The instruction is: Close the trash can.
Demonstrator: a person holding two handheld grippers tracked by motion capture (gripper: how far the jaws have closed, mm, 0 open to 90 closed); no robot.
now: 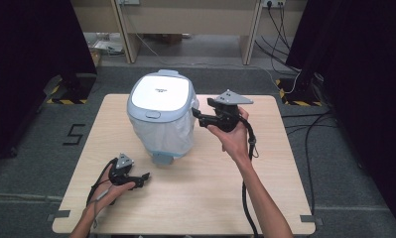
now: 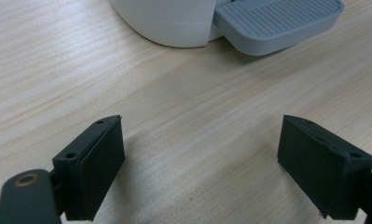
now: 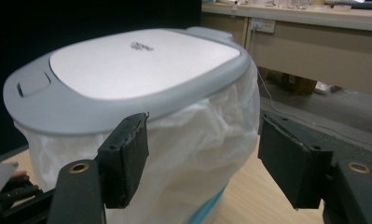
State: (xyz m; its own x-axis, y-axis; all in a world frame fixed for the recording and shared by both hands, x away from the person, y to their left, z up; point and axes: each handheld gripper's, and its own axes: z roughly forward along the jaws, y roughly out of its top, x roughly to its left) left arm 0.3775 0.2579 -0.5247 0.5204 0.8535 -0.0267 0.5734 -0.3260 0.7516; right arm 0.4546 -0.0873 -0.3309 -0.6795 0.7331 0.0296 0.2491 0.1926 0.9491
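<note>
Grey pedal [image 2: 277,25] fronts the left gripper [image 2: 202,158], jaws apart.

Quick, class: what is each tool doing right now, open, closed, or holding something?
Left tool: open, holding nothing, above the table.
Right tool: open, holding nothing, beside the bin.

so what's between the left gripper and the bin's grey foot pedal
Only bare light wood tabletop, seen in the left gripper view between the open left gripper and the ribbed grey foot pedal.
</note>
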